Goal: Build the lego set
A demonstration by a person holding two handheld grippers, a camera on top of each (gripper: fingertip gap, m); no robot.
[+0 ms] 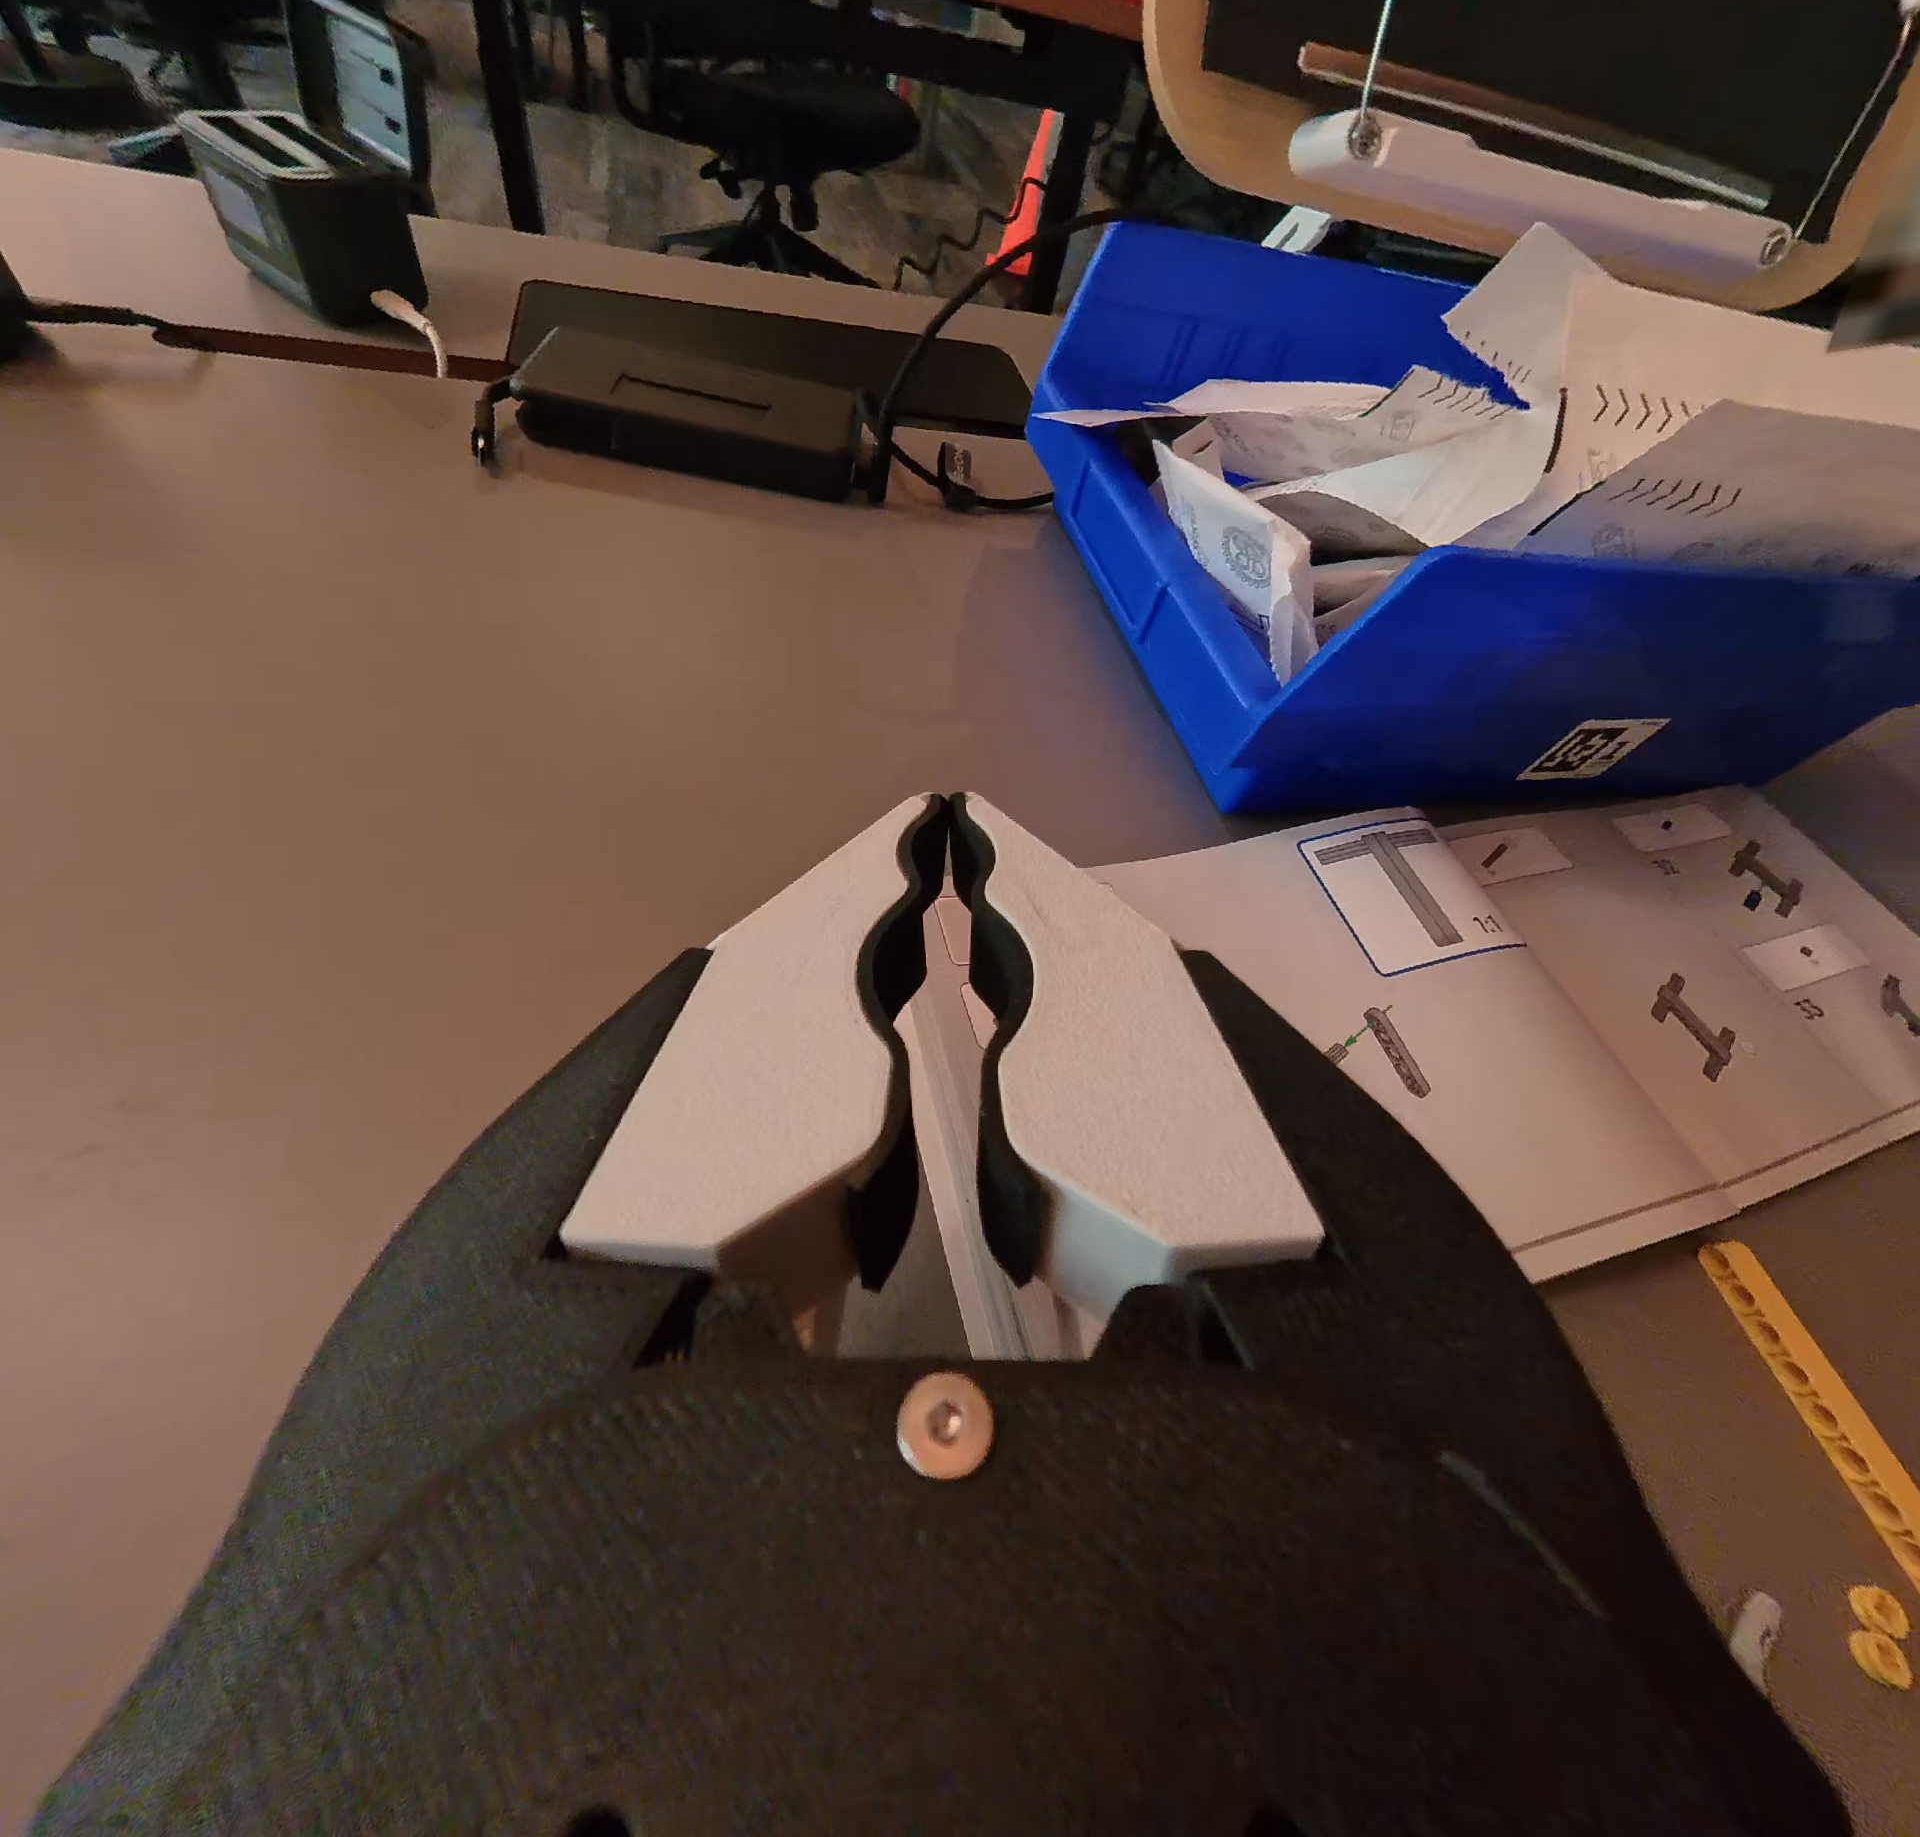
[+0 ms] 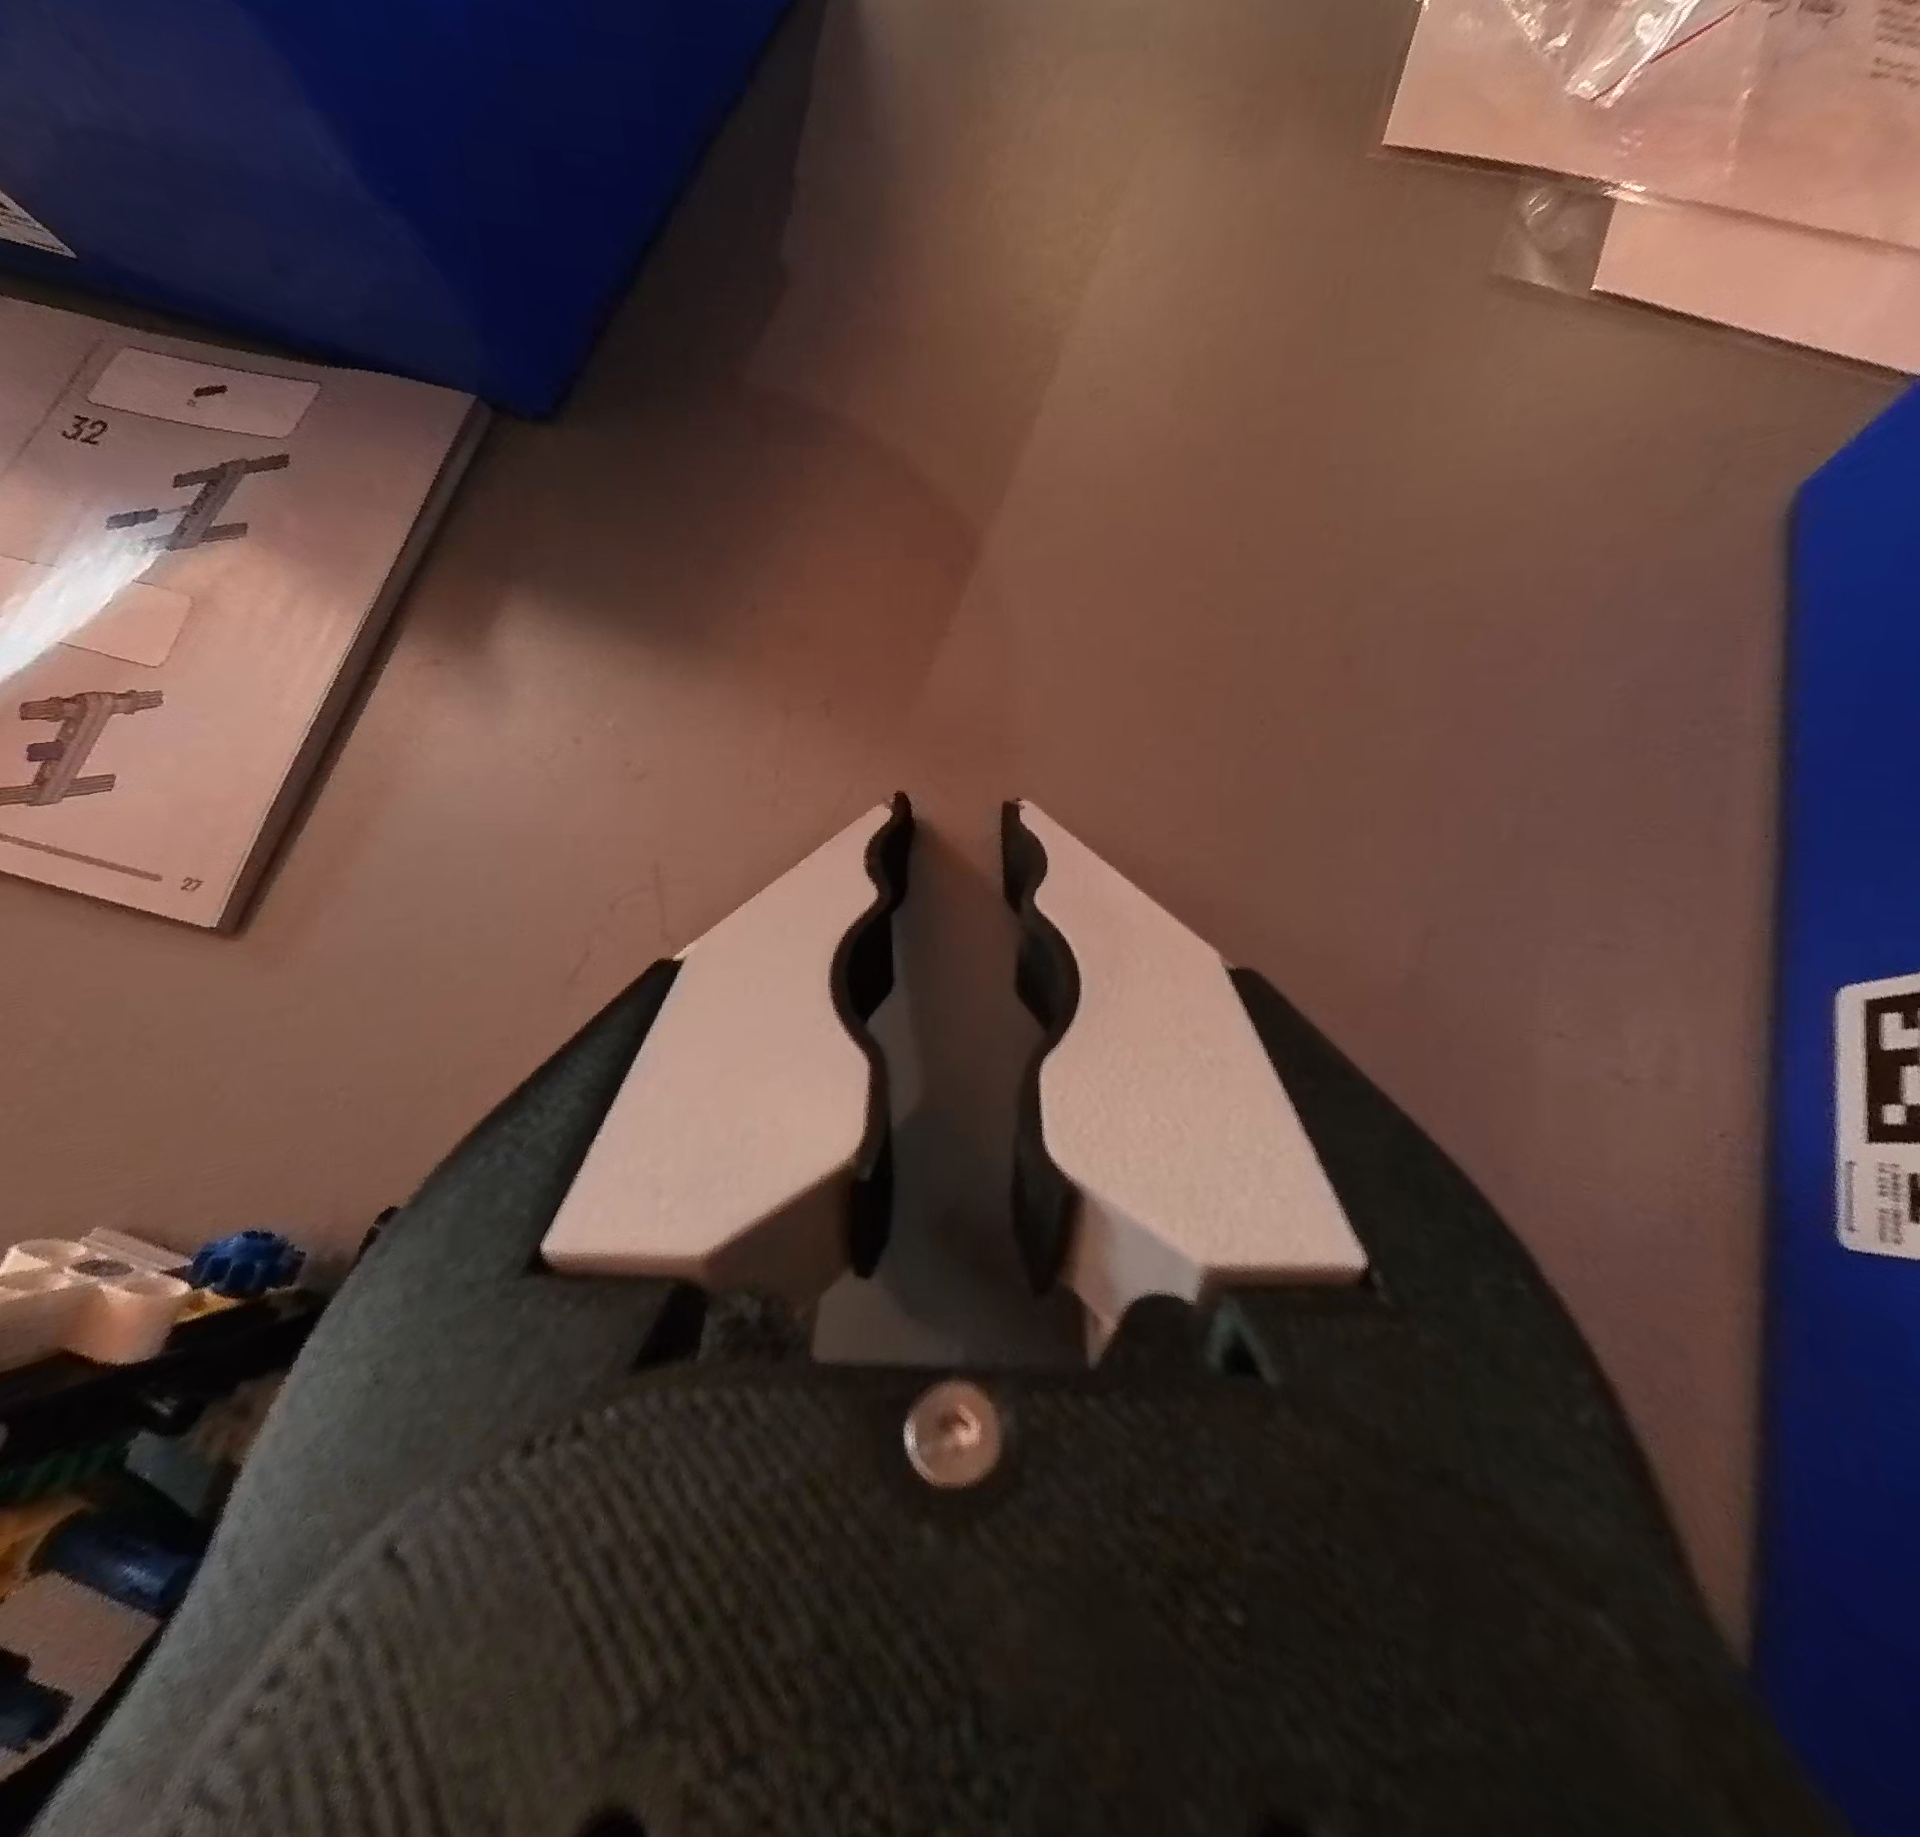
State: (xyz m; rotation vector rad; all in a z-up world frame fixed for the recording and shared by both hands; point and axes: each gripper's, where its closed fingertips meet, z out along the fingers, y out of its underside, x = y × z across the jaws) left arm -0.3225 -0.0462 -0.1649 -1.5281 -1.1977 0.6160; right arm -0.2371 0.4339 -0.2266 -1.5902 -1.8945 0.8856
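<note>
Above table (image 1: 416, 748): left gripper (image 1: 951, 800) clenched, empty, beside manual (image 1: 1558, 1018); right gripper (image 2: 956, 805) slightly parted, empty, between manual (image 2: 208, 624) and bin (image 2: 1849, 956).

L gripper (image 1: 951, 800) tips shut, nothing held, over table (image 1: 416, 748). Open booklet (image 1: 1558, 1008) just right; blue bin (image 1: 1507, 686) w/ paper bags behind it. Yellow beam (image 1: 1829, 1413) near booklet.

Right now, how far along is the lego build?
Done: a partial assembly sits at the lower left, and the instruction booklet lies open. In hand: nothing; the left hand-held gripper is shut and empty, the right hand-held gripper open and empty. Left: the yellow beam and loose yellow pieces remain unattached.
</note>
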